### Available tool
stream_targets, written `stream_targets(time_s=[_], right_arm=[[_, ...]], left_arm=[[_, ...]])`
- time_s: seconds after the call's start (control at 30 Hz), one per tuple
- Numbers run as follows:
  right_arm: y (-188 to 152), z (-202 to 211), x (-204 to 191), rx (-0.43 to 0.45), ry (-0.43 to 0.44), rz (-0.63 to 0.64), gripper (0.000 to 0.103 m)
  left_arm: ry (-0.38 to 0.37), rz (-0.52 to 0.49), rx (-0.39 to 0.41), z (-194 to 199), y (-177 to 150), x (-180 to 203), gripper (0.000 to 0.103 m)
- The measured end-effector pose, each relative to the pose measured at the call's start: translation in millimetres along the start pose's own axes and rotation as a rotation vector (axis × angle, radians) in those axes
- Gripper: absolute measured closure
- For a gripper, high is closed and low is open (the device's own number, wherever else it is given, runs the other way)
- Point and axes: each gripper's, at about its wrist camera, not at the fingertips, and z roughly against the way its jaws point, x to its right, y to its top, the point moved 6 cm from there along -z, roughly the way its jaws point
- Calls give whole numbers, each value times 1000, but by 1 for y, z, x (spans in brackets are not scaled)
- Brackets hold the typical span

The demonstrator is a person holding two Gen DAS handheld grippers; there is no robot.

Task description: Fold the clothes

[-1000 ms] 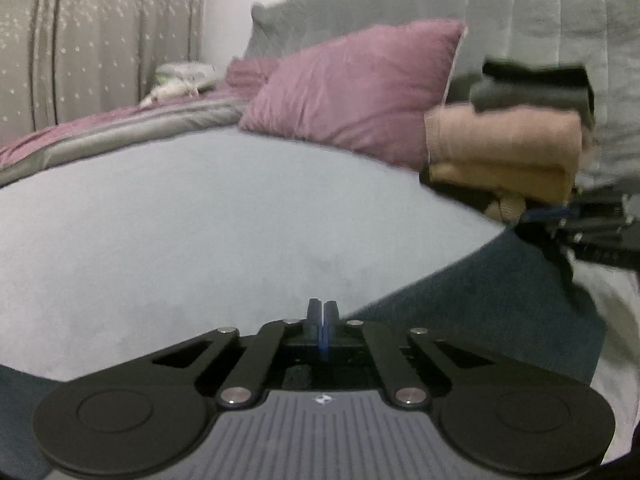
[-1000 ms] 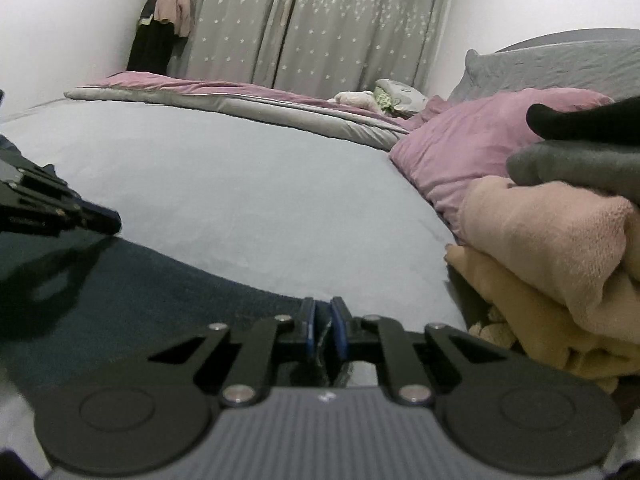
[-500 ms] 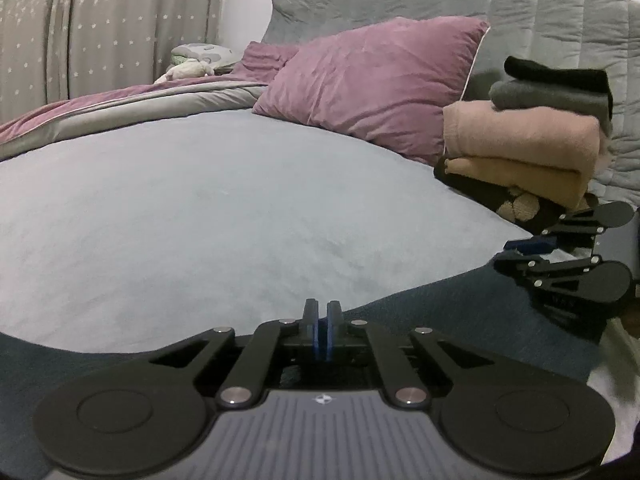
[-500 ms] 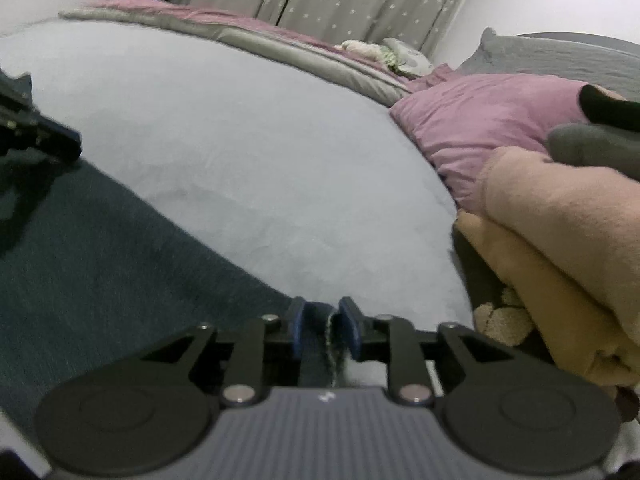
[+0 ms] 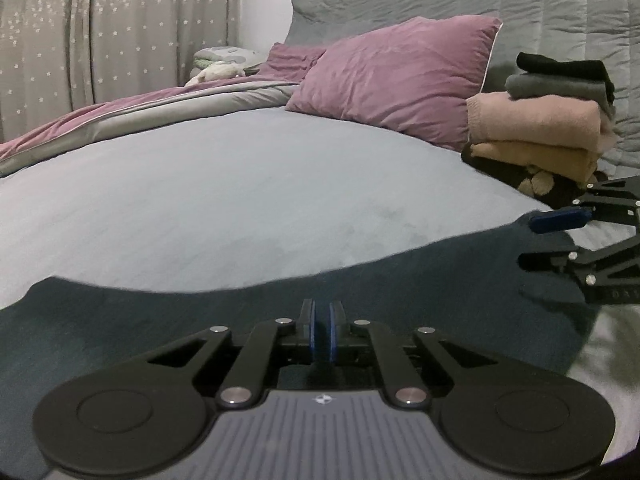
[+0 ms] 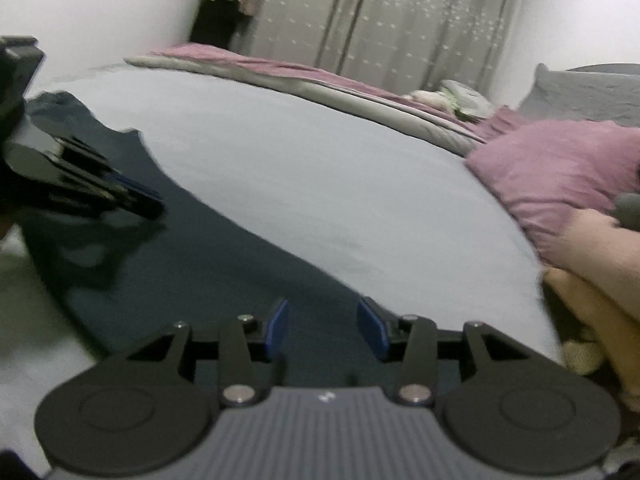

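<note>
A: Left gripper (image 5: pixel 321 334)?
B: My fingers (image 5: pixel 307 330) are pressed together above the dark garment (image 5: pixel 400 292), which lies flat on the bed (image 5: pixel 240 184).
A: Right gripper (image 6: pixel 326 330)?
B: Spread wide, garment beneath, nothing pinched.

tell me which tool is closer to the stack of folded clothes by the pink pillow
Right. The right tool, open over the dark garment, has the folded stack just off its right side. The left tool, nearly shut, sits farther along the garment, with the right tool between it and the stack.
</note>
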Motion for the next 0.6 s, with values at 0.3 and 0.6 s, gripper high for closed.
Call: stream_targets(time_s=[0.3, 0.6], right_arm=[[-18, -11, -68, 25, 45, -97, 61], [-40, 0, -4, 19, -63, -295, 58]], left_arm=[[20, -70, -17, 21, -35, -11, 91], [54, 52, -8, 50, -54, -56, 85]])
